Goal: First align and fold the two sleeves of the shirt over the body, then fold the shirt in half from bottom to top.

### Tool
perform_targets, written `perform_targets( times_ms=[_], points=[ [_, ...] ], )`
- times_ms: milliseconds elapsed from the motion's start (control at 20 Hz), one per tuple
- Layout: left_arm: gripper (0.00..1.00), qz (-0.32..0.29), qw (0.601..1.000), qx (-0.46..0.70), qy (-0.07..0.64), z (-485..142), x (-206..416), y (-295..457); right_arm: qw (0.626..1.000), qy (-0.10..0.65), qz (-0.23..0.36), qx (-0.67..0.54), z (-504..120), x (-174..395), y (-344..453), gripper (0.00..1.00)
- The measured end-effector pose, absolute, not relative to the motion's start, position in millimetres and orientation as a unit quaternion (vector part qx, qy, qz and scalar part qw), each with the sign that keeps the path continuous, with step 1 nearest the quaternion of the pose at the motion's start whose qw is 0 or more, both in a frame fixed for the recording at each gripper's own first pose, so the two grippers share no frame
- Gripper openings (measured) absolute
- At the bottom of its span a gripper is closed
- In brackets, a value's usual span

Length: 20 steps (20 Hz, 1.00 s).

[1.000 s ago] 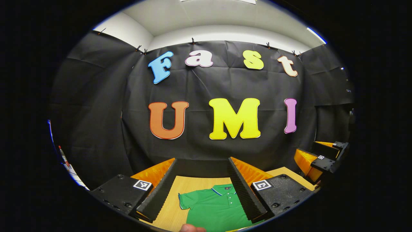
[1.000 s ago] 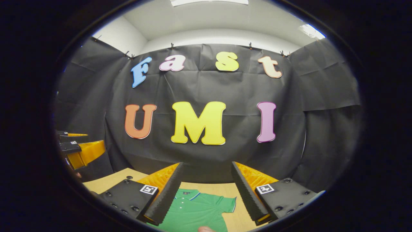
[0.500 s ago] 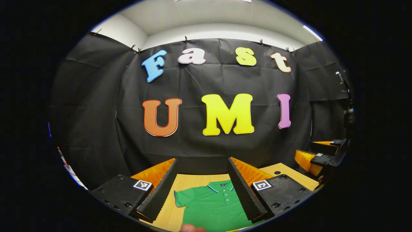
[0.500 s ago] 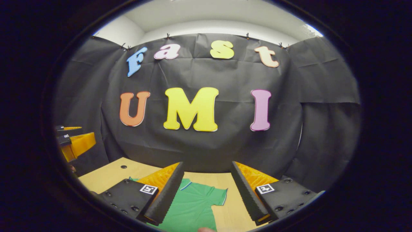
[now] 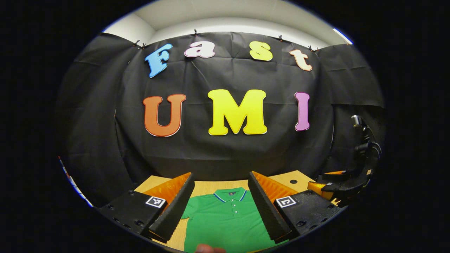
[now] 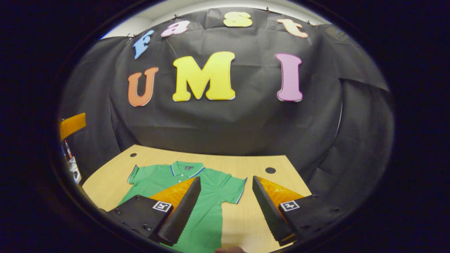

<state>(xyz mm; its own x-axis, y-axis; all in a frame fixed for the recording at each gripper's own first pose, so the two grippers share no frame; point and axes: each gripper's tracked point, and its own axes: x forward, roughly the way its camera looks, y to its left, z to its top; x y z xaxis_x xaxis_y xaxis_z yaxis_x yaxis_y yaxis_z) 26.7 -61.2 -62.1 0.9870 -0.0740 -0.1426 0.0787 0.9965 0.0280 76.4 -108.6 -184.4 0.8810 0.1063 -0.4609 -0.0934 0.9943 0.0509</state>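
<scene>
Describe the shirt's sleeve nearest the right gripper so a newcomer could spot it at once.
Start at the wooden table in front of the black cloth wall. A green polo shirt lies flat on it, collar toward the wall. The sleeve is the short one spread out flat toward the table's round hole, between the right gripper fingers, edged with a thin blue-and-white stripe.

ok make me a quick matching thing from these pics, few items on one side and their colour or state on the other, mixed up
Things:
1. shirt
2. table
3. collar
4. right gripper

States:
a. pale wood with round holes
b. green, lying flat, sleeves not yet folded
c. open, holding nothing
d. edged with a blue and white stripe

Pairs: 1-b, 2-a, 3-d, 4-c
</scene>
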Motion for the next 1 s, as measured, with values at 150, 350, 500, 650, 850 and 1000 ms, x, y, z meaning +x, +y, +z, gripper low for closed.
perform_targets(
  times_ms=[150, 350, 500, 650, 850, 1000],
  points=[
    [0.98, -0.024, 0.997, 0.03, 0.074, -59.7, 27.1, -55.4, 0.951, 0.3, 0.063, 0.049, -233.7, 103.0, -115.4, 0.94],
    [0.98, -0.002, 0.995, 0.029, 0.092, -69.1, 27.9, -46.2, 0.928, 0.359, 0.051, 0.082, -288.8, 133.7, -128.9, 0.95],
    [0.98, 0.016, 0.994, 0.029, 0.103, -74.8, 26.7, -40.4, 0.918, 0.385, 0.043, 0.091, -321.1, 158.0, -135.3, 0.94],
    [0.98, 0.021, 0.994, 0.029, 0.108, -76.9, 27.7, -39.8, 0.909, 0.405, 0.037, 0.093, -346.2, 181.6, -143.7, 0.96],
    [0.98, 0.034, 0.991, 0.028, 0.123, -89.9, 30.0, -33.8, 0.902, 0.42, 0.023, 0.103, -374.5, 214.1, -150.9, 0.95],
    [0.98, 0.044, 0.989, 0.03, 0.139, -101.9, 26.7, -30.3, 0.899, 0.423, 0.014, 0.113, -392.5, 232.8, -152.1, 0.93]
  ],
)
